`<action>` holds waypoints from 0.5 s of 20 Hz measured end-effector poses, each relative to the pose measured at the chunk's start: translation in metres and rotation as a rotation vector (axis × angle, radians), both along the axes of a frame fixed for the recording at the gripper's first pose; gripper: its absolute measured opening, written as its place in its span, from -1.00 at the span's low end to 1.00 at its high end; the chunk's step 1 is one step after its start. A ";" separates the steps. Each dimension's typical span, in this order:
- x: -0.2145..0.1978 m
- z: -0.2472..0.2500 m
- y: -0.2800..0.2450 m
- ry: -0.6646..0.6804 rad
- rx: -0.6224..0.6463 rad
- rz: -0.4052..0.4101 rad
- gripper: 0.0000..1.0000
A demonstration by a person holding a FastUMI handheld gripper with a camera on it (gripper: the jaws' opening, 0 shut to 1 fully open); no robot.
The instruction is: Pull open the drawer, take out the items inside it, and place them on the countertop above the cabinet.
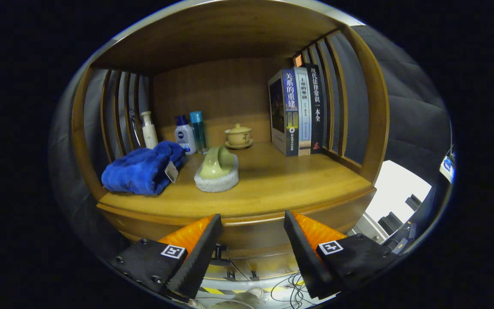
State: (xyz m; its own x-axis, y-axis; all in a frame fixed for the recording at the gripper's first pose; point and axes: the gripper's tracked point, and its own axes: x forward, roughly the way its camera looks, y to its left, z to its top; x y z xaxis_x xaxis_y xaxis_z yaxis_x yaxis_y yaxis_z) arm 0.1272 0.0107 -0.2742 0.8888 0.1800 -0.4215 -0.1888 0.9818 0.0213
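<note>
Drawer front (247, 234) sat closed below the countertop (272, 189); gripper (253, 223) hung spread open just ahead of it, touching nothing. Blue towel (142, 169) lay on top.

The claw (252, 225) is held level, its two fingers (195, 253) spread wide apart, gripping nothing.

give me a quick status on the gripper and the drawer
Gripper open, holding nothing, fingers level with cabinet front. Drawer between fingers, looks shut. Countertop has towel, cup, books; middle front free.
</note>
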 end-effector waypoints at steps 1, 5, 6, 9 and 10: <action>0.000 0.013 0.001 -0.015 0.003 0.001 0.94; -0.002 0.075 0.001 -0.085 0.002 0.000 0.94; -0.003 0.091 0.002 -0.106 -0.007 0.003 0.93; -0.008 0.136 0.003 -0.170 -0.056 0.009 0.93; -0.010 0.149 -0.002 -0.183 -0.059 0.008 0.93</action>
